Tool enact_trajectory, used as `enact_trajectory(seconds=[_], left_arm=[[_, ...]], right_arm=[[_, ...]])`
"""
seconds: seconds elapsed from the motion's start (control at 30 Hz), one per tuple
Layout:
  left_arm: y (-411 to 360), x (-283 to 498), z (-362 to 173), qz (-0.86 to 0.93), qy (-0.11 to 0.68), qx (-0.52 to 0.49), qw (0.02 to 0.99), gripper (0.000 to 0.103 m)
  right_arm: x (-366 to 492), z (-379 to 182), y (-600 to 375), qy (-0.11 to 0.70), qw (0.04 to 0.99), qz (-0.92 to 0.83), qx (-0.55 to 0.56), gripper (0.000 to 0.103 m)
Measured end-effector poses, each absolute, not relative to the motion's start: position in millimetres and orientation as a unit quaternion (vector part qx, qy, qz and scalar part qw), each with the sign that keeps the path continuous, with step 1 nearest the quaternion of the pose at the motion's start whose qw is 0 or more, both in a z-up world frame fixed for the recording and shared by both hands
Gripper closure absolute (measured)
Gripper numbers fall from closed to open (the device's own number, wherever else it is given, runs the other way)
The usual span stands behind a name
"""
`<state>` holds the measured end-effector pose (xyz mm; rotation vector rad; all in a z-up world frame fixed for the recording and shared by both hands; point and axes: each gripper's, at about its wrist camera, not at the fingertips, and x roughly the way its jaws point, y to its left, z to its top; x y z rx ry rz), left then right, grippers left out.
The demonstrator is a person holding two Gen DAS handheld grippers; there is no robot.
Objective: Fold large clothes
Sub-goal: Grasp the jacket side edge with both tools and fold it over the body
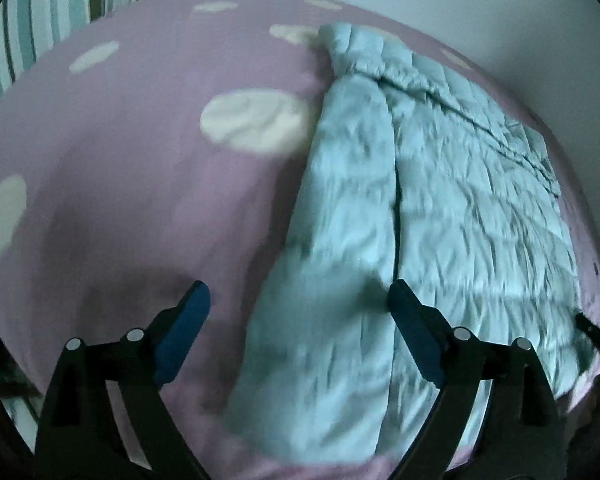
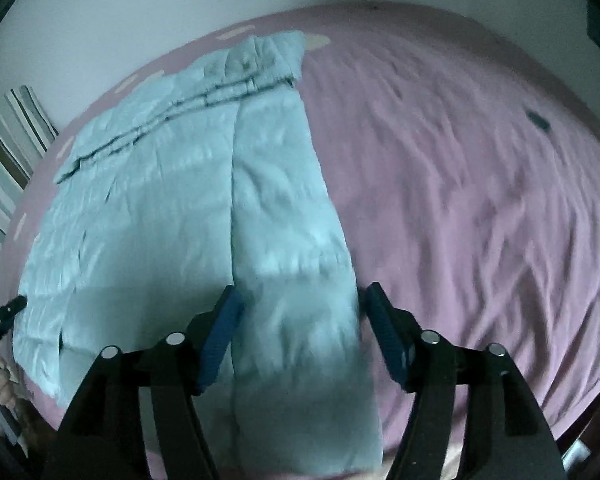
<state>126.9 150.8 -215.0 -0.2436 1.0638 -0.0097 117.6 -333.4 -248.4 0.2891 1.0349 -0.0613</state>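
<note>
A pink bedsheet with pale cream spots covered the bed under a white wall; the pale-blue quilted padded garment lay flat along its far edge, one side panel folded inward, likely narrowing it; the left gripper and right gripper hovered above, jaws released, holding nothing.

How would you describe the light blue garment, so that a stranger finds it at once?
Look at the bed with the pink sheet. On it lies the quilted jacket, spread flat. It is the only pale blue, puffy thing there; the sheet around it is pink with cream spots.
</note>
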Motion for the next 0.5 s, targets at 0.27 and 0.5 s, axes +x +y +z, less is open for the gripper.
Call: enact_trajectory(seconds=[0.27,0.5], left_arm=[[152,96,-220,-0.011,0.5,-0.124,0.857,0.014],[148,87,-220,-0.023,0.512,-0.126,0.849,0.049]], right_arm=[[90,-250,-322,0.489,0.861,-0.01,0.138,0.035],[79,-249,-319,0.488,0.861,0.002,0.139,0.064]])
